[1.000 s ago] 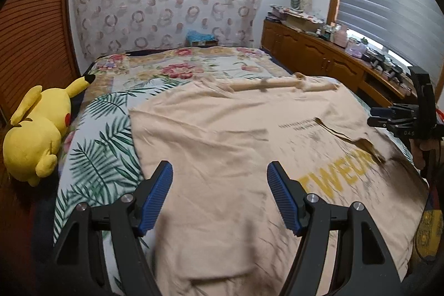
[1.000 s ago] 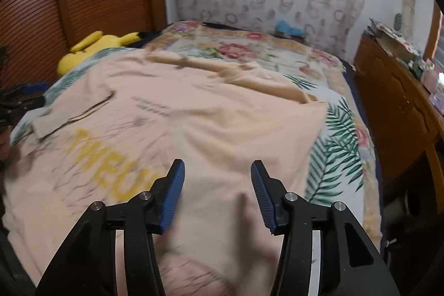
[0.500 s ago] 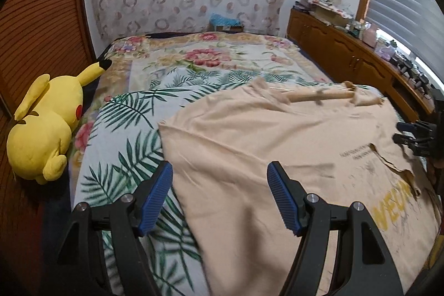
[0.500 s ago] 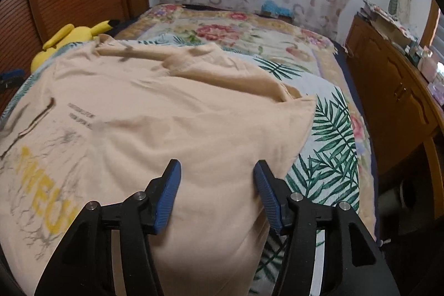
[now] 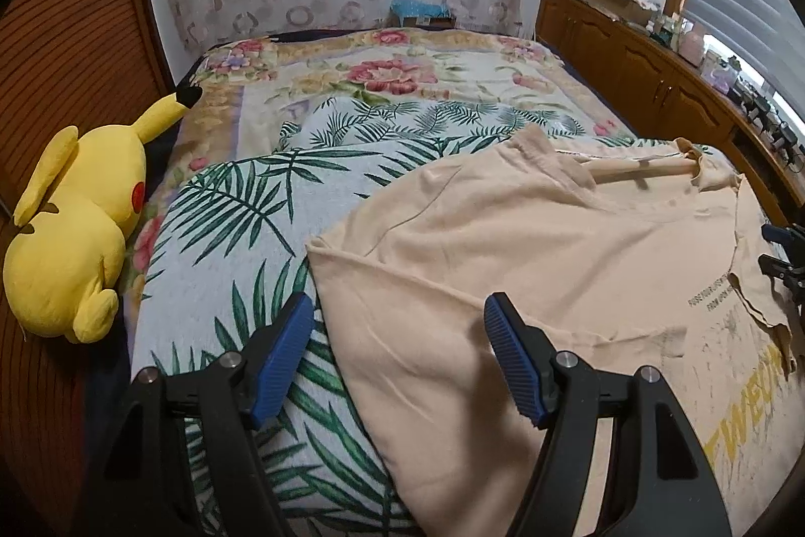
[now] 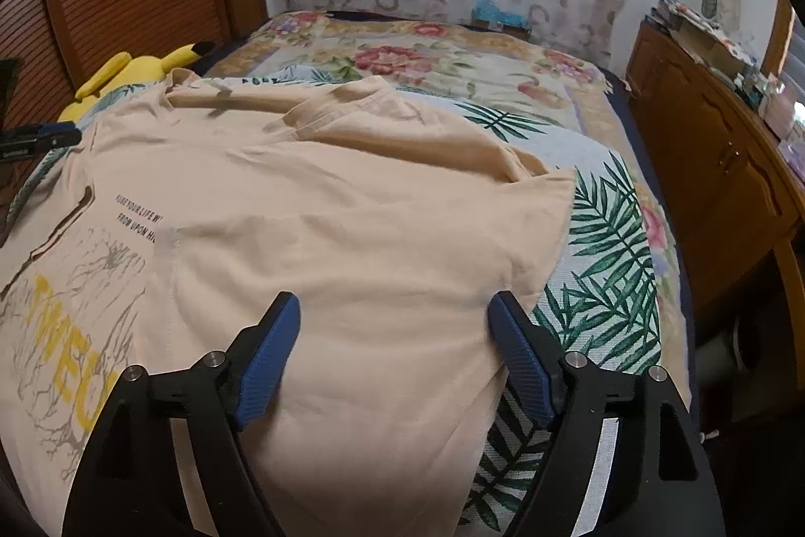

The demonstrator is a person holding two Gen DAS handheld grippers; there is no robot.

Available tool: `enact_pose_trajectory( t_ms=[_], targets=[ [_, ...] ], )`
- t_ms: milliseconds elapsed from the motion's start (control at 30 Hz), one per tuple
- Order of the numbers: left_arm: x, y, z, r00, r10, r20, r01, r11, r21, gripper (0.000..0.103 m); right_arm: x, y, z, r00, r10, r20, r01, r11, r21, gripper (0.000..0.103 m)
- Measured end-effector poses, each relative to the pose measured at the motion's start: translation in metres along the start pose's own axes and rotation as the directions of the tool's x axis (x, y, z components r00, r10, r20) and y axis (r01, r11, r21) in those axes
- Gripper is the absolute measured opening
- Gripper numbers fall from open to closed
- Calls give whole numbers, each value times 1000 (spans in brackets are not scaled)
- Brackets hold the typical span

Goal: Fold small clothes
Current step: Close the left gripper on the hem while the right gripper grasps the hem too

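A beige T-shirt (image 5: 528, 255) with yellow letters and black print lies spread flat on the bed; it also shows in the right wrist view (image 6: 322, 235). My left gripper (image 5: 400, 356) is open and empty, low over the shirt's left sleeve edge. My right gripper (image 6: 392, 351) is open and empty, low over the shirt's right side near its sleeve. The right gripper's tip shows at the far right of the left wrist view (image 5: 785, 255). The left gripper's tip shows at the left edge of the right wrist view (image 6: 40, 137).
The bed has a palm-leaf sheet (image 5: 231, 235) and a floral blanket (image 5: 382, 74) further back. A yellow plush toy (image 5: 75, 225) lies at the bed's left edge. A wooden cabinet (image 6: 714, 164) with clutter runs along the right side.
Both grippers have moved outward from the shirt's middle, the left to the left sleeve edge, the right to the right side. The right gripper's fingers have opened wider.
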State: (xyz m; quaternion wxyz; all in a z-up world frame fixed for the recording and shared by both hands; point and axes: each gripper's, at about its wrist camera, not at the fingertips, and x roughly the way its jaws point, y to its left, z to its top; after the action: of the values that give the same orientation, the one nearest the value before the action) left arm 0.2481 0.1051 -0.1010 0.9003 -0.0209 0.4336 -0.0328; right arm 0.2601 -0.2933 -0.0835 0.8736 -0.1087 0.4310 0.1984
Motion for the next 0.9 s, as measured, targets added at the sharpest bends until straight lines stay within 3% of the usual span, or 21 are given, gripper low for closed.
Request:
enact_pose_trajectory(
  t_ms=[300,467,667,900],
  targets=[
    [8,1,0,1000,2,-26,-1,1000,10,71,0,-5,7,1000,8,-19,-7,1000,11,78],
    [8,1,-1,1000,2,0,-2,1000,15,71,-3,-32,16,999,-47,-10,47,997,65,77],
    [9,3,1,1000,-10,-4,10,1000,21,71,8,-71,26,999,-46,-26,50,988,145,73],
    [8,19,5,998,-59,-5,59,998,-35,70,25,-67,39,998,-58,-26,61,992,111,71]
  ],
)
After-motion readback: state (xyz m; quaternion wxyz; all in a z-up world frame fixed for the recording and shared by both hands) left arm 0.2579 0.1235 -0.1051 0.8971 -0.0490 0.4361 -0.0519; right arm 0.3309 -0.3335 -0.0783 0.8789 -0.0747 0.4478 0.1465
